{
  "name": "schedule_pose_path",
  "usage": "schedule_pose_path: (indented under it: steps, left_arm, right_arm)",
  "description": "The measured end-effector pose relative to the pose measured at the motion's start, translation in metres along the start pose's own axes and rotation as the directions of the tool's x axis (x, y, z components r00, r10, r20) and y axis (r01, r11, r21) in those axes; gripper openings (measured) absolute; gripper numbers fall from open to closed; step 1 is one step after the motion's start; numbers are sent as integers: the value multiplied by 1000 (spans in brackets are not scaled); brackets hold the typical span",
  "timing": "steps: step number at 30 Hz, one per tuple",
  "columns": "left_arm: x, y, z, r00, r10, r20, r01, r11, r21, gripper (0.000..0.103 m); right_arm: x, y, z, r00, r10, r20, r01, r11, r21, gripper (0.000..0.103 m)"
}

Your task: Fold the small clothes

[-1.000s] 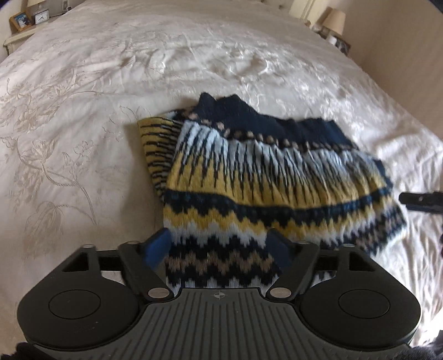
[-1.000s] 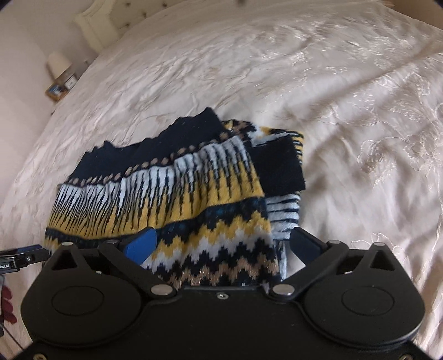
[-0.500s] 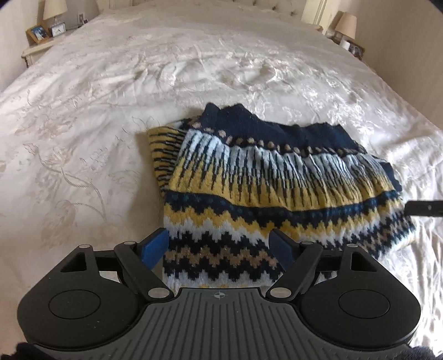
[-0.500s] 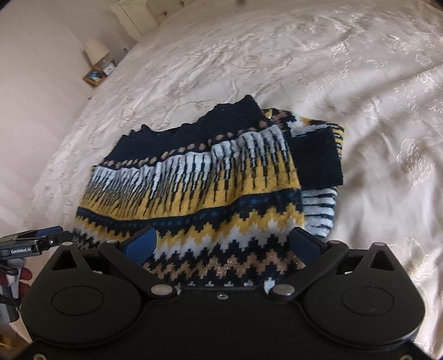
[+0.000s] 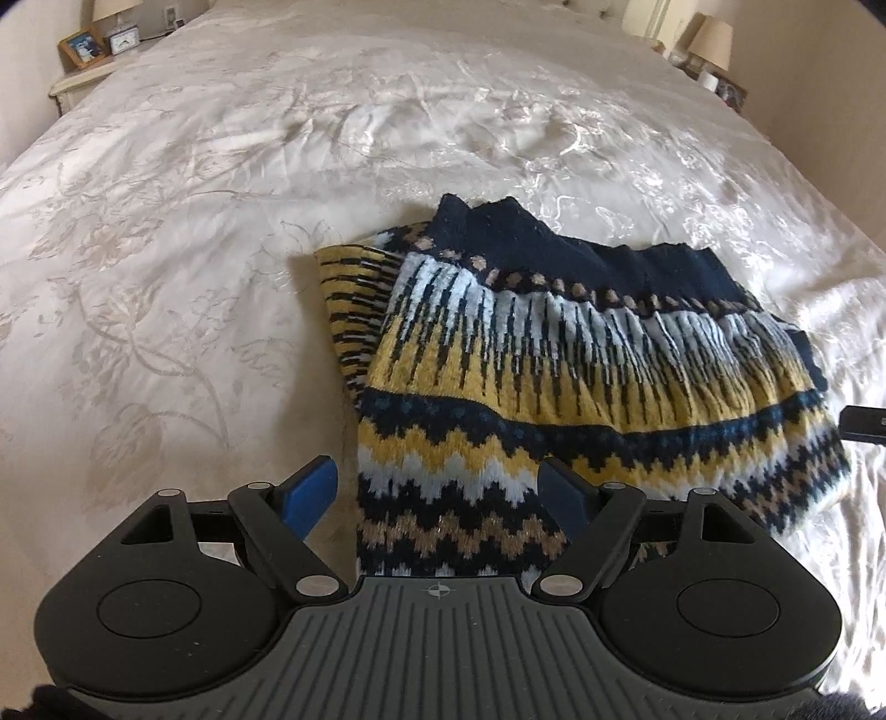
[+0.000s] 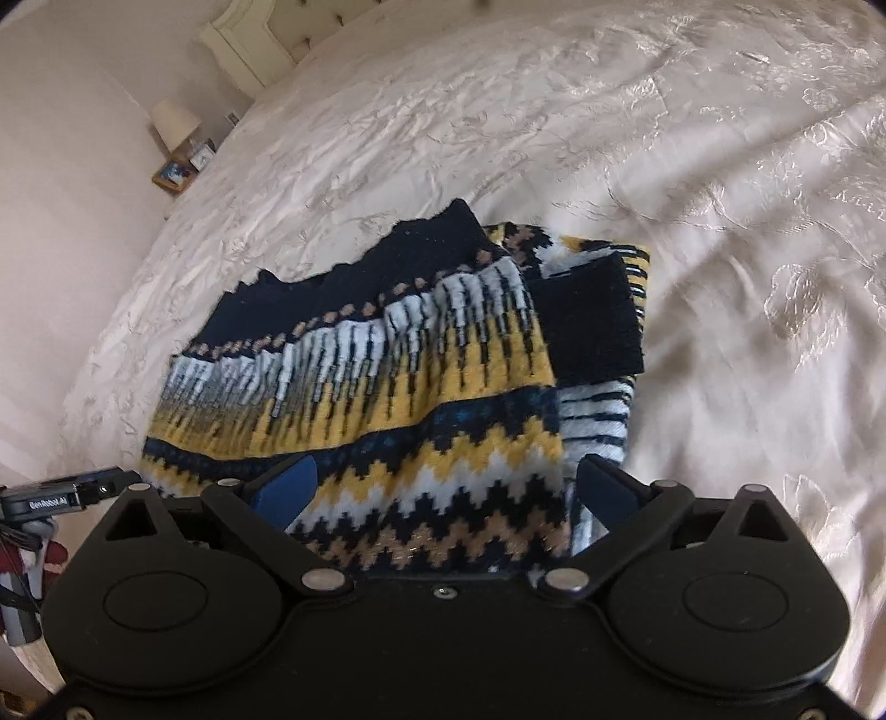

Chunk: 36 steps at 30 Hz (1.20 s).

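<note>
A folded knit sweater [image 5: 581, 376] in navy, yellow and white zigzag bands lies on the cream embroidered bedspread [image 5: 166, 232]. My left gripper [image 5: 437, 490] hovers open over its near left corner. The blue left finger [image 5: 310, 487] is over bare bedspread and the right finger is over the knit. In the right wrist view the sweater [image 6: 398, 387] shows a folded navy cuff at its right side. My right gripper [image 6: 446, 487] stands open over the near right corner, and nothing is pinched. Each gripper's tip shows at the edge of the other's view.
The bedspread [image 6: 720, 221] stretches wide around the sweater. A bedside table with a photo frame [image 5: 83, 47] and clock stands at the far left, and a lamp [image 5: 711, 36] at the far right. The headboard [image 6: 249, 50] and a wall close the far end.
Both views have tilted up a little, so more of the bed's far end shows. The sweater lies as before. Both grippers stay open over its near corners.
</note>
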<state>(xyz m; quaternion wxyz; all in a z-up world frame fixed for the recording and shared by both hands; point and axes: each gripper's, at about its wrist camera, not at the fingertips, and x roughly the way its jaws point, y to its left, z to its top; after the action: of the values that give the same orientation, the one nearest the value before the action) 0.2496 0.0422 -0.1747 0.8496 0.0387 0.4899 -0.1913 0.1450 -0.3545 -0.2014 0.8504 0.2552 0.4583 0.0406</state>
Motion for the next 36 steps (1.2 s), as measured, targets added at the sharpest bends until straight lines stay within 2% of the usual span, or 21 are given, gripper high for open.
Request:
schedule_pose_path:
  steps: [2, 7, 9, 15, 17, 21, 22, 23, 25, 26, 28, 31, 35, 36]
  left_arm:
    - [8, 0, 0, 1000, -9, -13, 9, 1000, -1, 79]
    - [31, 4, -6, 997, -26, -79, 25, 999, -23, 79]
    - [37, 7, -8, 994, -41, -97, 38, 999, -37, 79]
    - [44, 12, -10, 990, -75, -116, 65, 994, -83, 76]
    - [41, 12, -9, 991, -70, -111, 59, 993, -103, 63]
    - [36, 14, -9, 991, -62, -115, 47, 990, -134, 51]
    - [36, 15, -9, 990, -70, -121, 53, 989, -137, 46]
    - [36, 15, -9, 990, -75, -122, 58, 989, -139, 36]
    - [34, 14, -8, 990, -78, -118, 63, 990, -125, 23]
    - [35, 12, -6, 990, -74, -120, 60, 992, -115, 19]
    - [34, 9, -4, 990, -64, -125, 53, 995, -89, 17]
    - [34, 7, -2, 990, -40, -133, 30, 997, -72, 16]
    - [36, 5, -3, 991, -20, -135, 9, 997, -78, 16]
    - [37, 4, -3, 991, -14, -137, 3, 997, -76, 16]
  right_arm:
    - [7, -4, 2, 1000, 13, -19, -13, 1000, 10, 91]
    - [20, -5, 6, 997, 25, -68, -25, 1000, 11, 61]
    - [24, -6, 6, 996, 19, -82, -18, 1000, 18, 54]
    - [27, -13, 10, 992, 37, -117, -30, 998, 55, 55]
    - [28, -14, 10, 991, 38, -127, -29, 997, 70, 57]
    - [27, -15, 9, 991, 64, -119, -55, 995, 79, 59]
    - [26, -15, 8, 990, 66, -121, -57, 995, 81, 59]
    - [26, -15, 8, 990, 74, -122, -64, 995, 82, 58]
    - [23, -14, 8, 990, 81, -118, -72, 994, 80, 51]
    - [21, -14, 8, 990, 86, -114, -77, 994, 82, 51]
    - [16, -15, 8, 989, 102, -103, -93, 992, 89, 49]
    - [9, -20, 6, 992, 81, -93, -72, 993, 92, 51]
    - [9, -29, 0, 990, 85, -115, -72, 991, 111, 51]
    - [10, -28, -1, 989, 83, -123, -71, 993, 98, 48]
